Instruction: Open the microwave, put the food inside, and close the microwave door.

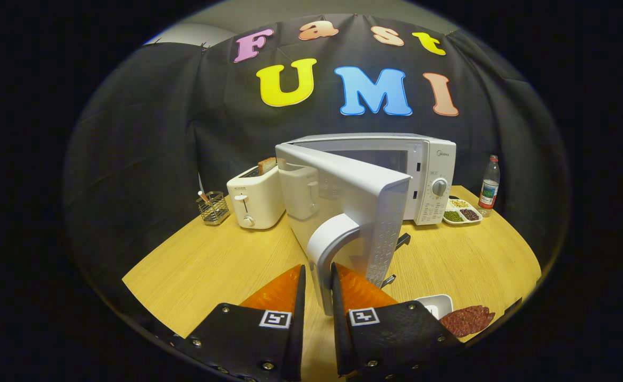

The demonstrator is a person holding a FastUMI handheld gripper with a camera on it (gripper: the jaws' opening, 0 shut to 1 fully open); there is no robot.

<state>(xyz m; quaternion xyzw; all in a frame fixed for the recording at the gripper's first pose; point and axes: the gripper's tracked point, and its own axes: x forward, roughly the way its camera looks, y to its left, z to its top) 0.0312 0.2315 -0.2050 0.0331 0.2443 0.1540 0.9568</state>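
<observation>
The white microwave (431,175) stands at the back of the wooden table (210,265). Its door (348,201) is swung wide open toward me. The curved white door handle (332,239) runs down between my fingers, and my gripper (318,267) is shut on its lower end, one finger on each side. The food (468,320), a dark red-brown slab, lies on a small white plate (438,304) on the table just to the right of my right finger. The door hides most of the oven's inside.
A white toaster (256,200) with a slice of bread stands left of the microwave, and a wire holder (213,208) is further left. Right of the microwave are a divided dish of beans (463,211) and a water bottle (489,185).
</observation>
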